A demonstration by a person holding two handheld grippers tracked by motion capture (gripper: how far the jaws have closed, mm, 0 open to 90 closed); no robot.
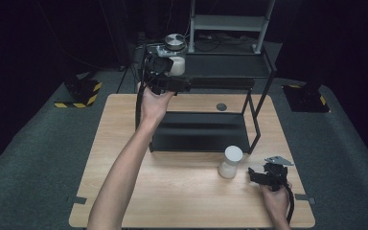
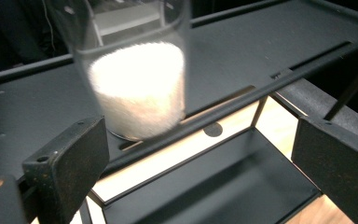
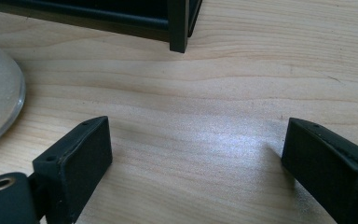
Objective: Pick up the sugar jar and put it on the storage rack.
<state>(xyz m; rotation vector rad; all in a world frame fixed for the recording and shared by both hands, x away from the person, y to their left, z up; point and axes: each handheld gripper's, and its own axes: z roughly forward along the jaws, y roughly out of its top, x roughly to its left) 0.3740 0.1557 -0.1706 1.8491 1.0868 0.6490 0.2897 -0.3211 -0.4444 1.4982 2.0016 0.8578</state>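
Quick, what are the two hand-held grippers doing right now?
Left hand-held gripper: open, holding nothing; a white-filled jar stands just beyond it.
Right hand-held gripper: open, empty, over the table.

Three cameras: one high and fixed, one riding on each gripper.

The high view looks forward and down from the person's side over the whole table (image 1: 124, 191) and the black shelf rack (image 1: 249, 84). The left gripper view sits close at the rack's top shelf, looking down across it at a white-filled jar (image 2: 137, 88), seen from above too. The right gripper view hovers low over the tabletop, sharing the rack's foot (image 3: 178, 28) and wood.
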